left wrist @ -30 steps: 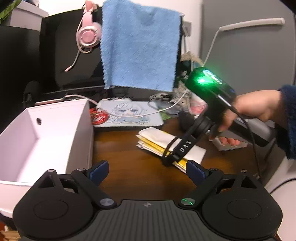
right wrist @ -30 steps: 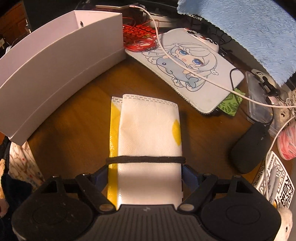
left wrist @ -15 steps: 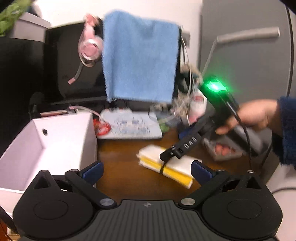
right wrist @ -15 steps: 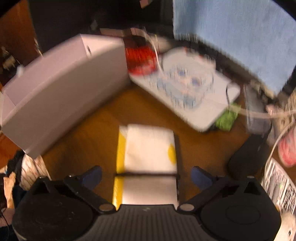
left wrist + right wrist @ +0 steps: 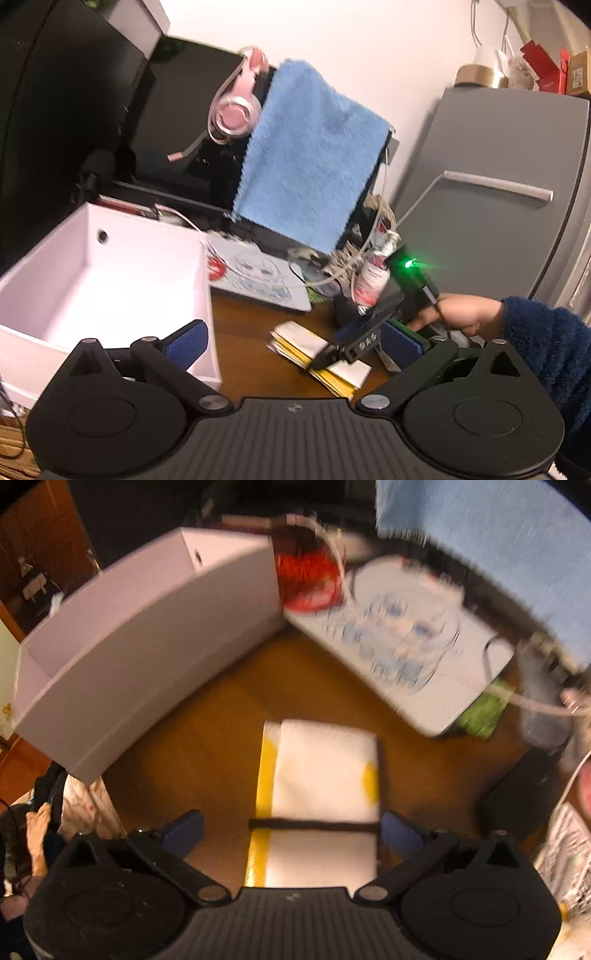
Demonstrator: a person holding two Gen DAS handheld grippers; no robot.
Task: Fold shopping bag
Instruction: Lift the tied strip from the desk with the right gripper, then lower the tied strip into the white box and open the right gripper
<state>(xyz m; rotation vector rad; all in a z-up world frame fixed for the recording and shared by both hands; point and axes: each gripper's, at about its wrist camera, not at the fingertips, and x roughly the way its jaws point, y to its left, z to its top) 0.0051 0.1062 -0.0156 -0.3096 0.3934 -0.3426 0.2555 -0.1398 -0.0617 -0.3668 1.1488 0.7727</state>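
The folded shopping bag (image 5: 325, 771), white with yellow edges, lies flat on the brown table with a black elastic band (image 5: 314, 825) across its near end. My right gripper (image 5: 293, 830) hovers over that end, open, its blue pads wider than the bag and touching nothing. In the left wrist view the same bag (image 5: 299, 338) lies ahead and a little right. A hand (image 5: 461, 314) holds the right gripper over it. My left gripper (image 5: 293, 343) is open, empty and raised well short of the bag.
A white open box (image 5: 110, 280) stands left of the bag. Behind it lie a cartoon mouse pad (image 5: 399, 646), red cables (image 5: 310, 579) and a hanging blue towel (image 5: 310, 155). A black mouse (image 5: 517, 801) sits right of the bag. A grey fridge (image 5: 498, 184) stands at the right.
The right gripper has lifted away from the bag, with its jaws spread wider than the banded end. The left gripper has risen, pulled back and tilted. The bag stays put.
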